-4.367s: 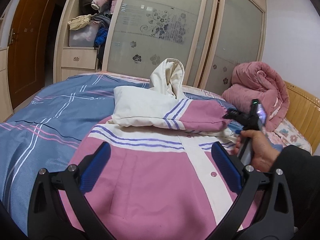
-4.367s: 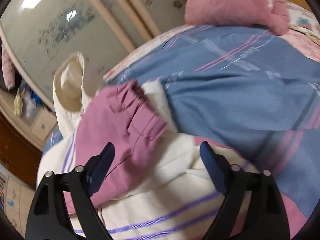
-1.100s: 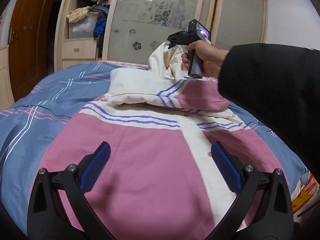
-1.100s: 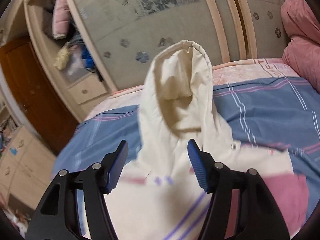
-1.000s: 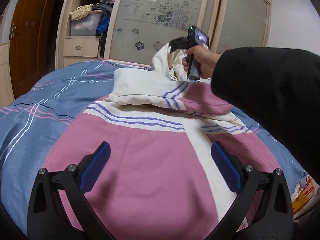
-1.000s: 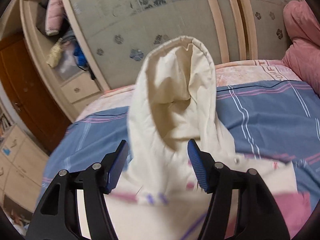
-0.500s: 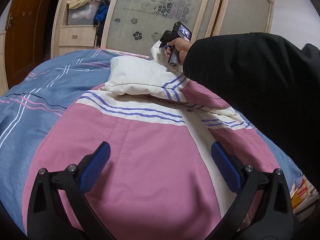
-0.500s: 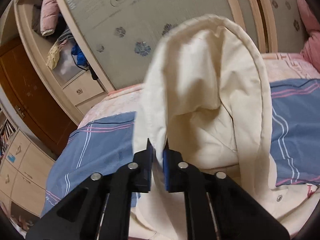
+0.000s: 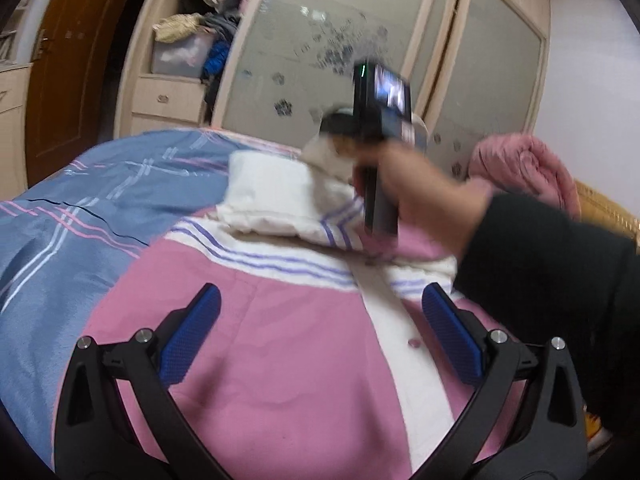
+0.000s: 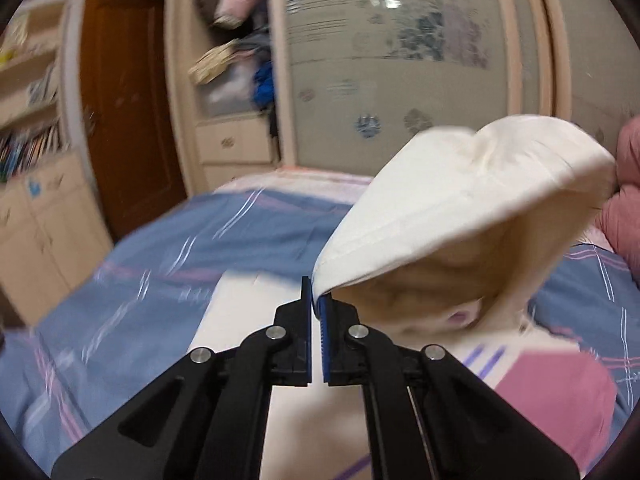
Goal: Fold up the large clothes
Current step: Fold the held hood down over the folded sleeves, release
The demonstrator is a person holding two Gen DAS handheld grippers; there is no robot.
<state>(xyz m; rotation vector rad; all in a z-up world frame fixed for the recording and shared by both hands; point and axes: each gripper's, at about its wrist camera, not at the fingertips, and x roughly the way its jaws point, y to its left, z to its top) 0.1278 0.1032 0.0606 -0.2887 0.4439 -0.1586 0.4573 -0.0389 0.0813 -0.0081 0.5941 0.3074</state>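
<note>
A pink and cream hooded jacket [image 9: 280, 360] lies flat on the bed, its sleeves folded across the chest [image 9: 280, 208]. My left gripper [image 9: 320, 320] is open and empty, hovering over the jacket's lower front. My right gripper [image 10: 317, 300] is shut on the edge of the cream hood [image 10: 460, 184] and holds it lifted above the jacket's collar. In the left wrist view the right gripper's body and hand [image 9: 380, 152] are above the folded sleeves, with the hood mostly hidden behind them.
The bed has a blue plaid cover [image 9: 80, 208]. A pink quilt [image 9: 528, 168] is bundled at the head of the bed on the right. A wardrobe with frosted sliding doors [image 9: 340, 48] and open shelves of clothes stands beyond the bed.
My right gripper has closed on the hood's edge and pulled it back toward the jacket's body. The left gripper stays open over the lower front.
</note>
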